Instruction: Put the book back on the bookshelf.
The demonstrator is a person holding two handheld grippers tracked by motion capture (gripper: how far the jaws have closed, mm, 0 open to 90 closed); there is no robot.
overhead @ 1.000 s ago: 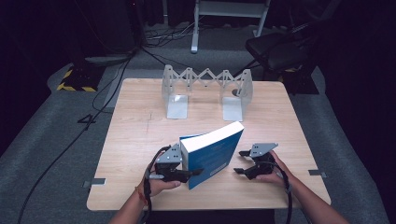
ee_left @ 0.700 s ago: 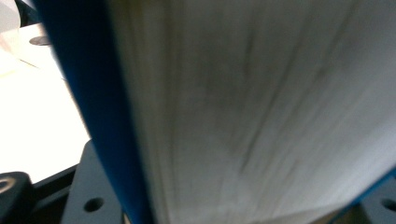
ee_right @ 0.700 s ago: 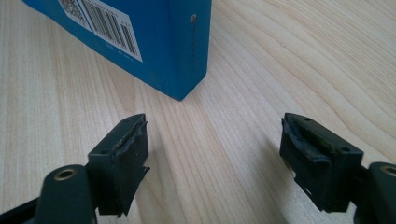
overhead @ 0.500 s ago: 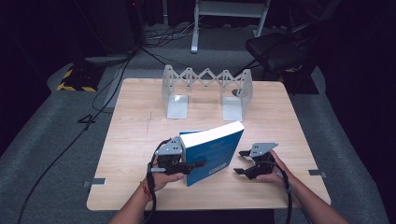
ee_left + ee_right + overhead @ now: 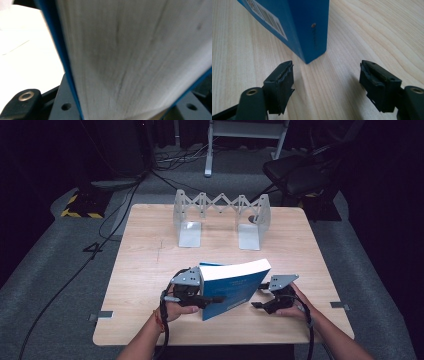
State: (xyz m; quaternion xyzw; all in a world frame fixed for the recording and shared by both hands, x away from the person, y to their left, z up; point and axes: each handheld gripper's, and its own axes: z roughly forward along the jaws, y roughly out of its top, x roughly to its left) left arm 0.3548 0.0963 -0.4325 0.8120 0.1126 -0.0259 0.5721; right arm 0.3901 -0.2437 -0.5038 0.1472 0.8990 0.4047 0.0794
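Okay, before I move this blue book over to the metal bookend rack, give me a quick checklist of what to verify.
1. Left gripper clamped on the blue book: ok, its page edge sits between the jaws.
2. Right gripper clear of the book: ok, jaws open, nothing between them.
3. Book raised on edge: ok, tilted, lower corner on the table.
4. Bookend rack free: ok, no book stands in it.
5. Grip firmness: cannot tell.

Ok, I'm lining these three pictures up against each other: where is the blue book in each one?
High view: the blue book stands on edge at the table's near middle, between both grippers.
Left gripper view: its page block fills the frame, blue covers either side.
Right gripper view: its spine corner is upper middle, ahead of the jaws.
Shared landmark: the wooden table.
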